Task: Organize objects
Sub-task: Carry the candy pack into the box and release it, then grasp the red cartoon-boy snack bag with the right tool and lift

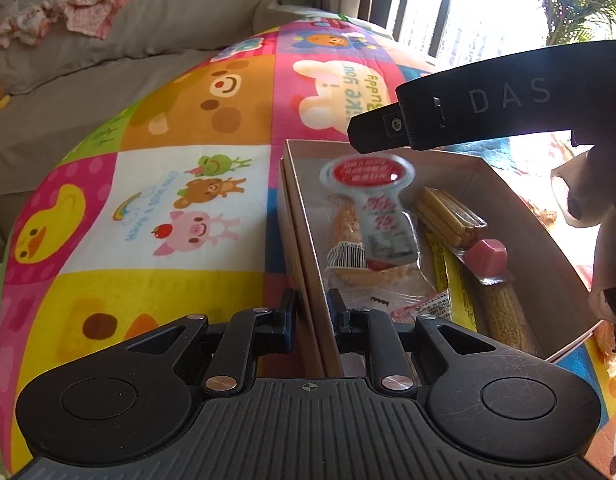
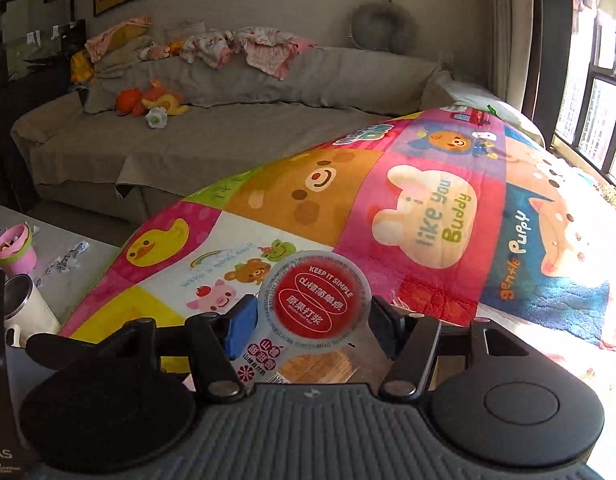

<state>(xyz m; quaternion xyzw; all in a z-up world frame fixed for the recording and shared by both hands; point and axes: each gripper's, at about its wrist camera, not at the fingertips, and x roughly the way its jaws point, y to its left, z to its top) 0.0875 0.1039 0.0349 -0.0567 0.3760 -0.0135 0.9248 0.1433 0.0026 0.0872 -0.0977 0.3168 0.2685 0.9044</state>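
Right hand-held gripper (image 2: pixel 309 316) grips pouch (image 2: pixel 313 300) lengthwise, round end fwd.

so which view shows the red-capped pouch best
Right wrist: the pouch sits sharp and close between the right tongs, cap text readable. Left wrist shows it blurred over the box.

Home living room: sofa (image 2: pixel 212 136), cartoon play-blanket (image 2: pixel 387 208).

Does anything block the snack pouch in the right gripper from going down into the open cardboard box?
Nothing visible does. The snack pouch hangs over the cardboard box, whose top is open; other snack packets lie on its floor.
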